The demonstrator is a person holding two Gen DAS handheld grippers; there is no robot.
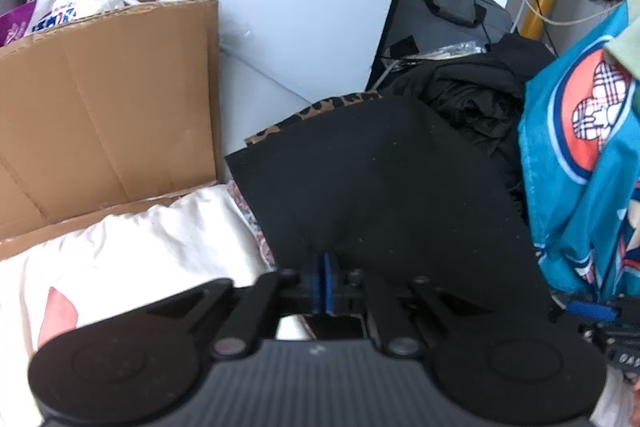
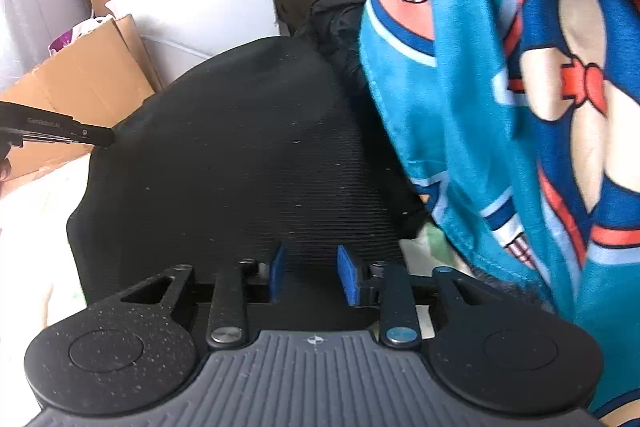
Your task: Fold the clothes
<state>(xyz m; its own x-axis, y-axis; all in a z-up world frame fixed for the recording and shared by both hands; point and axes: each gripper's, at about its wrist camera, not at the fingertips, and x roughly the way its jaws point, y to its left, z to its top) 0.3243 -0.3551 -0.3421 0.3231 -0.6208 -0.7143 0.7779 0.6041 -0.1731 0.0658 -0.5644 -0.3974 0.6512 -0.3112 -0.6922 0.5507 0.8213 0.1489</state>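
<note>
The right hand-held gripper (image 2: 310, 275) stands part open, its blue pads clear above the folded black ribbed garment (image 2: 248, 163). The left hand-held gripper (image 1: 325, 283) shows a narrow gap over that garment (image 1: 384, 187), which lies flat beside white bedding (image 1: 132, 247). Beyond stands a brown cardboard box (image 1: 108, 107).

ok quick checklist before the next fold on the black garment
1. Right gripper free of cloth: ok, blue pads apart, nothing pinched between them.
2. Left gripper free: cannot tell, pads nearly together, cloth right at the tips.
3. Black garment lying flat: ok, smooth with only slight dents.
4. Far edge squared up: not ok, a leopard-print strip sticks out past it.
5. Room on the right: not ok, the teal cloth hangs against the garment's edge.
6. Cardboard box clear of the garment: ok.
</note>
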